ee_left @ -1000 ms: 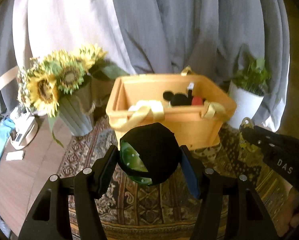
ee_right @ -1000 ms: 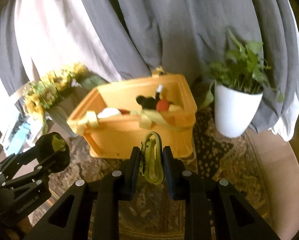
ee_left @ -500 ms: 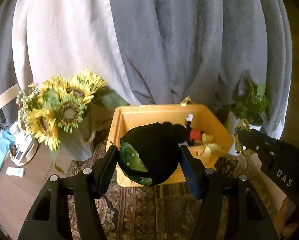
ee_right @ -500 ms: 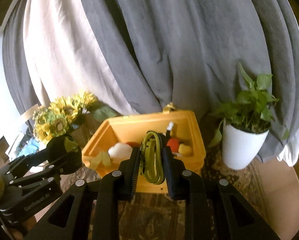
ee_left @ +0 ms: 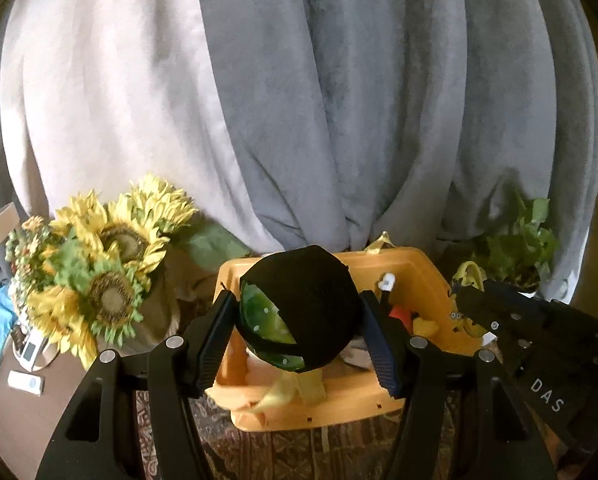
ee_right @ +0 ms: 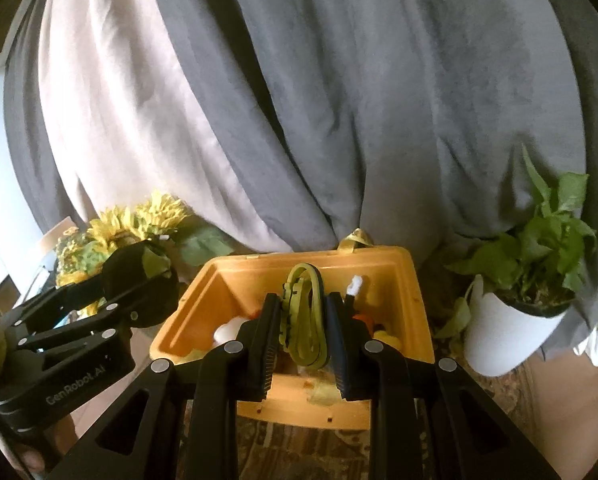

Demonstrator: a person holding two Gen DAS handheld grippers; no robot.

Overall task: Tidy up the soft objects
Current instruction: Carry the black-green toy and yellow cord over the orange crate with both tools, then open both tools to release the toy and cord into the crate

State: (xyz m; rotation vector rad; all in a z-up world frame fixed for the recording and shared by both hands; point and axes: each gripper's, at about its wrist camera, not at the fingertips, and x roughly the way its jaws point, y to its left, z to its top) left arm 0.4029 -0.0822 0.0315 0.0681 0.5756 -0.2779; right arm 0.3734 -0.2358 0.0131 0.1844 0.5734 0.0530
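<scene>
My left hand-held gripper (ee_left: 299,320) is clamped on the black and green plush ball (ee_left: 299,312), held up just in front of the orange basket (ee_left: 415,272). It gives like stuffing, I'd say: light, squashy, nothing to break. The pads bite across its widest part, which seems the right place, since a soft round thing could squirt out if pinched off-centre.

My right hand-held gripper (ee_right: 303,324) is closed on the yellow-green strap loop (ee_right: 303,312), hanging over the basket's open mouth. Limp and thin, I judge, so it would droop and snag; gripping it bunched through the middle looks sensible.

Inside the basket I can make out a red piece (ee_left: 397,312), a yellow piece (ee_left: 421,326) and a white lump (ee_right: 229,330), too blurred to name. Sunflowers (ee_left: 111,276) stand left of the basket, a potted plant (ee_right: 511,320) right of it.

Writing now: "DAS" on the right gripper's body in the left view, "GenRobot.AI" on the left gripper's body in the right view.
</scene>
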